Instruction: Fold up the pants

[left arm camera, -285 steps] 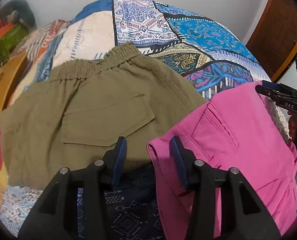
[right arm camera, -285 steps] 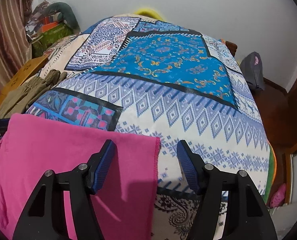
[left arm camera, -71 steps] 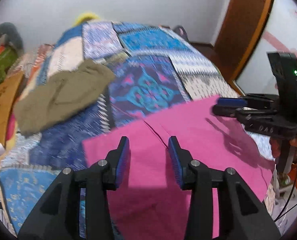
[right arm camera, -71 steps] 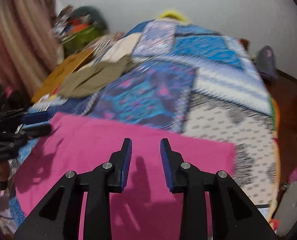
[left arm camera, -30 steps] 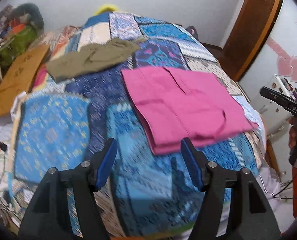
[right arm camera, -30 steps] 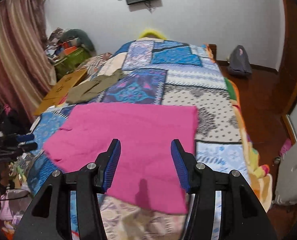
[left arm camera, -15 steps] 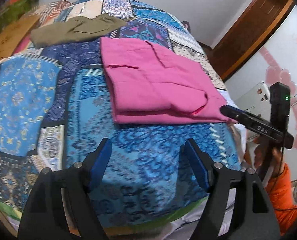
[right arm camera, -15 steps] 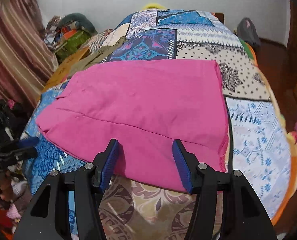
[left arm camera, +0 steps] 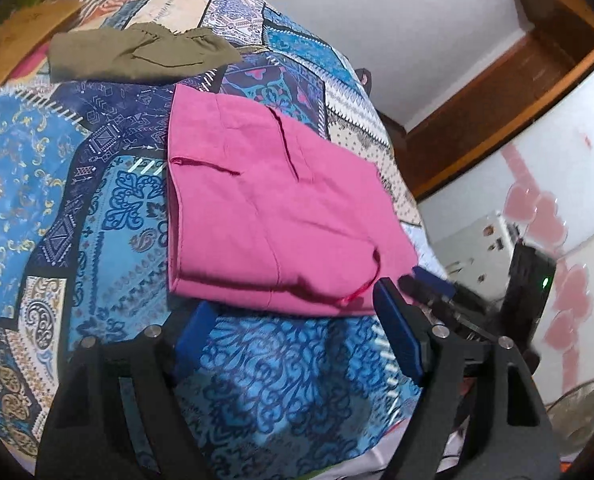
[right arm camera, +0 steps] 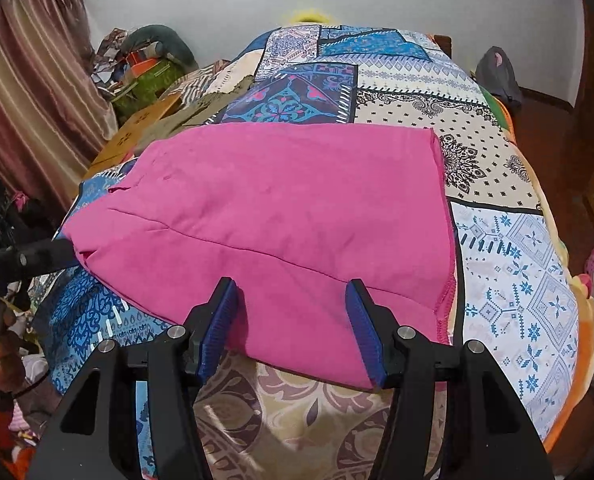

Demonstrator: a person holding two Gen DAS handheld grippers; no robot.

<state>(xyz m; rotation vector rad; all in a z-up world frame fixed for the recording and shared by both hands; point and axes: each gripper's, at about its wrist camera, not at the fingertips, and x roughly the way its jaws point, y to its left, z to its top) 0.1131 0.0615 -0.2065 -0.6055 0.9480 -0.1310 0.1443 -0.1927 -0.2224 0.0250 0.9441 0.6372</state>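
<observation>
A: Left wrist view. We see no containers. The pink pants [left arm camera: 273, 216] lie folded into a flat, layered rectangle on the patchwork bedspread [left arm camera: 97, 208], near its front right edge; a seam and a pocket slit show on top.

B: Our left gripper [left arm camera: 297, 332] hangs just short of the near folded edge, fingers spread wide and holding nothing. At the pants' right corner we see the right gripper [left arm camera: 429, 284], close against the cloth; its fingers cannot be judged from here.

A: Olive pants [left arm camera: 137, 56] lie well apart, farther up the bed. A wooden door frame [left arm camera: 497, 80] stands at right.

B: Right wrist view. The pink pants [right arm camera: 281, 216] spread smooth across the bed, one long crease running over them, a stitched hem at the right edge.

A: Our right gripper [right arm camera: 293, 324] sits at the near edge, fingers parted over the cloth, gripping nothing. The left gripper [right arm camera: 45, 256] reaches the pants' left corner.

B: A striped curtain [right arm camera: 29, 92] and a clutter pile [right arm camera: 145, 64] stand at left, a grey bag [right arm camera: 497, 72] at right.
</observation>
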